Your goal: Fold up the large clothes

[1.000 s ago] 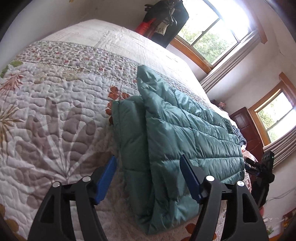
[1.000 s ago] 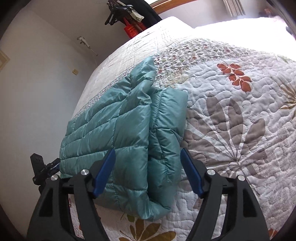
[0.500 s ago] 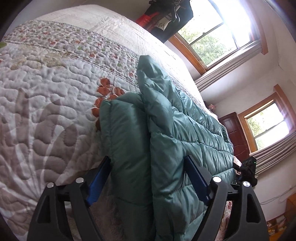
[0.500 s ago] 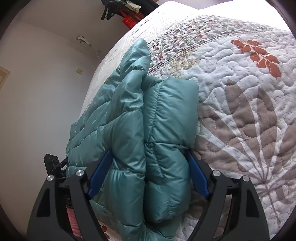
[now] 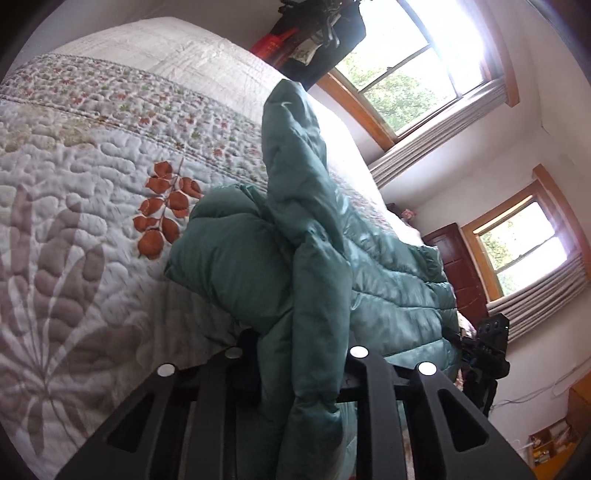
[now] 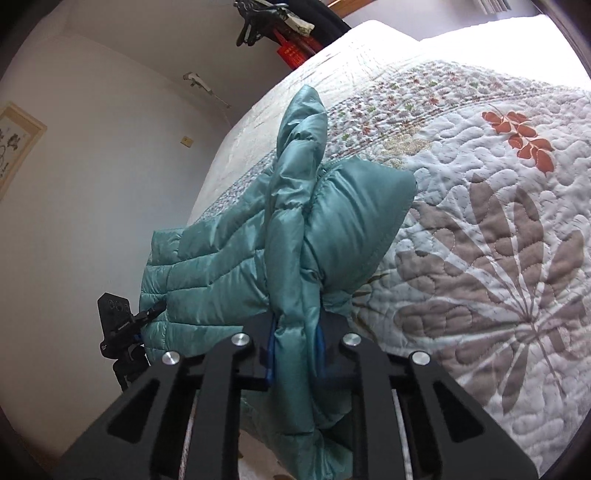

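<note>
A teal puffer jacket [image 5: 280, 254] lies folded on a quilted bedspread [image 5: 74, 206]. My left gripper [image 5: 301, 373] is shut on one near corner of it, and the padded fabric bunches between the black fingers and hides the blue pads. In the right wrist view the same jacket [image 6: 332, 206] is pinched at its other near corner by my right gripper [image 6: 295, 350], whose blue pads [image 6: 271, 354] squeeze a thick fold. The gripped edge is lifted off the bed. One sleeve sticks up along the middle. Each view shows the other gripper at the jacket's far corner.
The bedspread [image 6: 498, 229] with leaf patterns stretches far to the head of the bed. Dark clothes hang on a rack [image 5: 317, 33] by the window [image 5: 417, 62]. A wooden door [image 5: 458, 266] and a second window stand beyond the bed. A plain wall [image 6: 92, 177] lies left.
Both grippers went from open around the jacket's near edge to shut on it. The gripped edge has risen off the bedspread and bunched up.
</note>
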The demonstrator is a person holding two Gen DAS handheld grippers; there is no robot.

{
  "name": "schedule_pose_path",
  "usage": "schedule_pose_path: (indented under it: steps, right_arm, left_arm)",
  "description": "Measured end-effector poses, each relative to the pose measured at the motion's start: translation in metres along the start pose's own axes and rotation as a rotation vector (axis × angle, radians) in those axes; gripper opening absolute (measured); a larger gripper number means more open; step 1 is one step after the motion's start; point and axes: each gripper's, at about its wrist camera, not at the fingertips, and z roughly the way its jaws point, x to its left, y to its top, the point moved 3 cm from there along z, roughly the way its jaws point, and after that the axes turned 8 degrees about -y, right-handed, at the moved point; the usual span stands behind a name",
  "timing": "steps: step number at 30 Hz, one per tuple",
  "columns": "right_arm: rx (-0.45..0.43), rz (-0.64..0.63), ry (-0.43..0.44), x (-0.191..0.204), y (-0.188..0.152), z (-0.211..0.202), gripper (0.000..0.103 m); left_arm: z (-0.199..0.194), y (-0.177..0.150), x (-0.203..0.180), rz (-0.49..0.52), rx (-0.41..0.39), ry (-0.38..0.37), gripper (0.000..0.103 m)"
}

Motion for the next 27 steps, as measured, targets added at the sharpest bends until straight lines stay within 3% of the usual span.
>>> schedule_pose_path:
  steps: [5, 11, 18, 20, 23, 27]
  right_arm:
    - [-0.013, -0.066, -0.018, 0.024, -0.04, -0.054, 0.013]
    - [-0.011, -0.083, -0.016, 0.026, -0.109, -0.104, 0.014]
    - [0.065, 0.007, -0.033, -0.018, -0.161, -0.081, 0.018]
    - [0.076, 0.045, -0.009, -0.031, -0.164, -0.069, 0.022]
    - [0.068, 0.056, 0.01, -0.037, -0.167, -0.061, 0.025]
    - [0.052, 0.024, -0.025, -0.031, -0.172, -0.066, 0.031]
  left_arm:
    - [-0.045, -0.039, -0.039, 0.034, 0.04, -0.047, 0.021]
    - [-0.088, -0.088, -0.049, 0.054, 0.086, -0.073, 0.023]
    - [-0.073, -0.134, -0.008, 0.049, 0.113, 0.018, 0.033]
    - [-0.068, -0.139, 0.009, 0.031, 0.098, 0.025, 0.045]
    - [-0.062, -0.143, 0.024, 0.002, 0.078, 0.009, 0.054]
    - [-0.066, -0.141, 0.023, 0.002, 0.073, 0.037, 0.055]
